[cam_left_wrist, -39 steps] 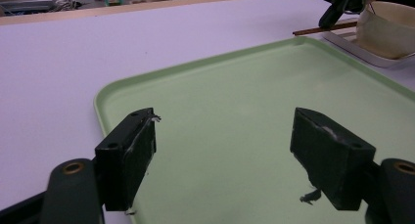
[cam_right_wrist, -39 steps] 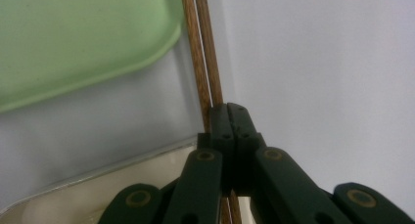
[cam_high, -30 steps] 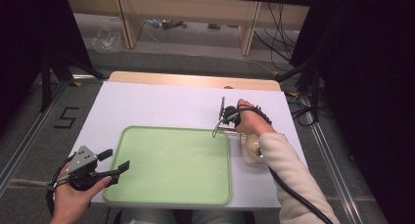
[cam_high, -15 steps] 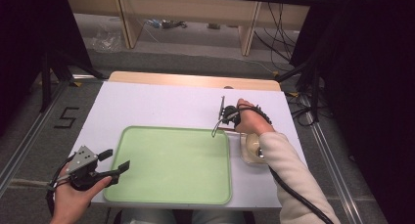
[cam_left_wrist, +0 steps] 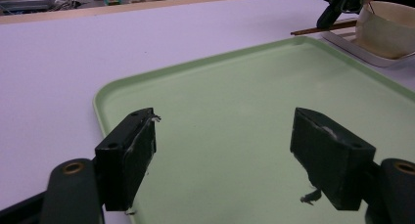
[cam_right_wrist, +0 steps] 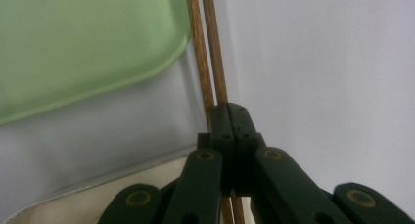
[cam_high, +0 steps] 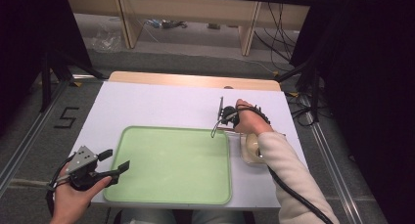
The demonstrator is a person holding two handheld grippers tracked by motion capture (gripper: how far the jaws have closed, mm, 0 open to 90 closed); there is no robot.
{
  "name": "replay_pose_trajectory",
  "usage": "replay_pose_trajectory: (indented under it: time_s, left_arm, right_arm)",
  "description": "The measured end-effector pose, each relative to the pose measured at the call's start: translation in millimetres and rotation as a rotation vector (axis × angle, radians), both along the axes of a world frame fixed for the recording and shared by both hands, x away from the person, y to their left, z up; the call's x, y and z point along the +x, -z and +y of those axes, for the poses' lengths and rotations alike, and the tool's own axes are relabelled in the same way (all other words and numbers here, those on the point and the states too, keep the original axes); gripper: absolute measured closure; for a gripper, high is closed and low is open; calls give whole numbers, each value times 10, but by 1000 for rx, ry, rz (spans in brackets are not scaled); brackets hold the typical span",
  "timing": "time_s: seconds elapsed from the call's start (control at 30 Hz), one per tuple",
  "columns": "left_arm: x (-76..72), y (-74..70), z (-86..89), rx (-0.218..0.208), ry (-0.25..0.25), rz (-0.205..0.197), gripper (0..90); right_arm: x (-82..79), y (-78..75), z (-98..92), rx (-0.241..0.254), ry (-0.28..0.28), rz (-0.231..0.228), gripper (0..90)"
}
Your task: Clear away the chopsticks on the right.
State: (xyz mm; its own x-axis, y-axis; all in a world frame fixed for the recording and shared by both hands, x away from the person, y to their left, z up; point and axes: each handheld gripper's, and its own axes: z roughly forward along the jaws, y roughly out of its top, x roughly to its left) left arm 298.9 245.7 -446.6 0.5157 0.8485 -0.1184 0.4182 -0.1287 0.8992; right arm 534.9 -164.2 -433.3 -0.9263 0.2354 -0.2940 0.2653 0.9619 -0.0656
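Tray next to the right gripper

Chopsticks (cam_right_wrist: 208,62) stick out ahead of the right gripper (cam_right_wrist: 230,117); tray (cam_high: 173,165) to its left, white dish (cam_high: 247,150) behind it.

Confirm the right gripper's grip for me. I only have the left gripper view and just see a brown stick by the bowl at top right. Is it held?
Observer: Yes. The right gripper is shut on two chopsticks, which lie side by side between its fingers.
Operator: Where do they point?
Observer: In the right gripper view they run past the rounded corner of the green tray, above the white table.
Operator: And my left gripper from above?
Observer: In the high view the left gripper sits at the tray's near left corner, open, with nothing between its fingers.
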Motion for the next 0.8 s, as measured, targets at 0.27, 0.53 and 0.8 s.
replay_pose_trajectory:
  time_s: [0.27, 0.53, 0.8]
  left_arm:
    - [0, -1, -1, 0, -1, 0, 248]
    - [4, 3, 1, -3, 1, -2, 248]
    - [0, 0, 1, 0, 0, 1, 248]
  right_arm:
    - [20, -9, -22, -4, 9, -9, 900]
    - [32, -14, -23, 5, 15, -16, 900]
    - [36, -74, -2, 46, -2, -21, 803]
